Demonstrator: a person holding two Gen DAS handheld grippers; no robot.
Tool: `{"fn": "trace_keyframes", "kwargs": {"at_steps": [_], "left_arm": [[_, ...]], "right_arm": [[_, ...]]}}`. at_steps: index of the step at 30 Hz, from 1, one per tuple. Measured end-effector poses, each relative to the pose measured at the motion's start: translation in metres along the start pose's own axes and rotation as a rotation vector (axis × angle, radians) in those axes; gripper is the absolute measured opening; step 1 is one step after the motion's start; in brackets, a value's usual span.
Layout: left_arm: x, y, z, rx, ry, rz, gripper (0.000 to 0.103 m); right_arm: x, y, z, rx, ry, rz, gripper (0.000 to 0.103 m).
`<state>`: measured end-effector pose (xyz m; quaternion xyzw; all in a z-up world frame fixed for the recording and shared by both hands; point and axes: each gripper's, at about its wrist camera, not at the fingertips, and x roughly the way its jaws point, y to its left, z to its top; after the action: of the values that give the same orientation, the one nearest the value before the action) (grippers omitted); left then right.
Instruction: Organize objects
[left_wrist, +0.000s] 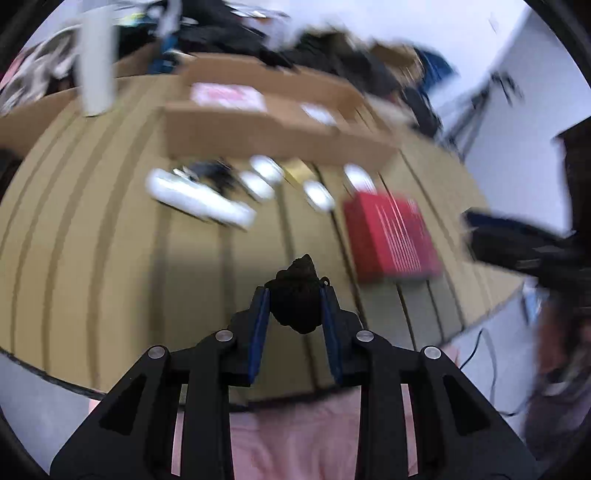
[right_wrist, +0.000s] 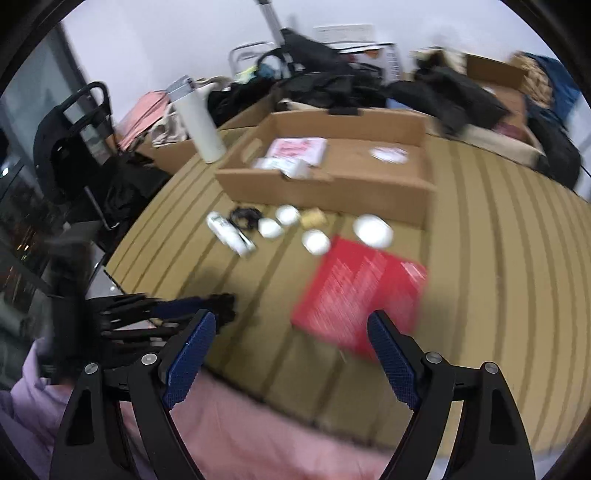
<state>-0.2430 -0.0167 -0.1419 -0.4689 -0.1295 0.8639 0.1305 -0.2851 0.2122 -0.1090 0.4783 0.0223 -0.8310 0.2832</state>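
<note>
Left gripper (left_wrist: 295, 295) clamped on a small black lumpy object (left_wrist: 297, 295), held above the striped tan counter (left_wrist: 110, 258).

Blue-padded fingers (left_wrist: 258, 332) pressed the object from both sides. Beyond, blurred: a red box (left_wrist: 391, 236) lay right of centre, several white rounded items (left_wrist: 258, 181) and a long white piece (left_wrist: 199, 199) sat just before an open cardboard box (left_wrist: 273, 125). A white cylinder (left_wrist: 96, 59) stood far left. The right gripper (left_wrist: 517, 243) showed at the right edge.

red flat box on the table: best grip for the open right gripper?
Take the flat red box by its near edge, coming in low from the near table side. It lies flat on the tan striped table, too wide to span, and that edge sits just ahead of the right gripper. Open jaws could pinch its thin side.
</note>
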Motion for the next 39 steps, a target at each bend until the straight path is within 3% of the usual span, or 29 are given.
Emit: {"fn": "trace_keyframes", "kwargs": {"at_steps": [5, 7, 9, 10, 12, 15, 20, 25, 31, 34, 39], "left_arm": [[-0.035, 0.044, 0.022, -0.087, -0.087, 0.056, 0.024], [-0.036, 0.052, 0.028, -0.108, -0.098, 0.065, 0.024], [-0.034, 0.058, 0.031, -0.119, -0.098, 0.072, 0.024], [-0.033, 0.059, 0.029, -0.122, -0.096, 0.073, 0.024], [-0.025, 0.063, 0.028, -0.125, -0.080, 0.067, 0.024], [-0.017, 0.067, 0.027, -0.133, -0.055, 0.067, 0.024], [-0.022, 0.057, 0.028, -0.121, -0.057, 0.068, 0.024], [-0.060, 0.042, 0.027, -0.104, -0.112, 0.075, 0.024], [-0.121, -0.002, 0.006, -0.055, -0.159, -0.041, 0.024], [-0.139, -0.026, -0.006, -0.020, -0.174, -0.097, 0.024], [-0.140, -0.054, -0.010, 0.021, -0.156, -0.128, 0.024]], "right_arm": [[0.083, 0.014, 0.053, -0.089, 0.080, -0.039, 0.086], [0.119, 0.014, 0.062, -0.142, 0.135, -0.134, 0.084], [0.143, 0.008, 0.059, -0.157, 0.195, -0.198, 0.072], [0.148, 0.003, 0.056, -0.148, 0.211, -0.183, 0.070], [0.155, -0.004, 0.051, -0.116, 0.235, -0.170, 0.051], [0.151, -0.008, 0.047, -0.120, 0.206, -0.216, 0.032], [0.146, -0.011, 0.044, -0.103, 0.203, -0.204, 0.032], [0.090, 0.003, 0.045, -0.094, 0.091, -0.194, 0.032], [-0.024, 0.032, 0.009, -0.088, -0.091, -0.189, 0.032], [-0.065, 0.040, -0.027, -0.051, -0.126, -0.170, 0.032], [-0.089, 0.033, -0.058, 0.000, -0.138, -0.188, 0.032]]}}
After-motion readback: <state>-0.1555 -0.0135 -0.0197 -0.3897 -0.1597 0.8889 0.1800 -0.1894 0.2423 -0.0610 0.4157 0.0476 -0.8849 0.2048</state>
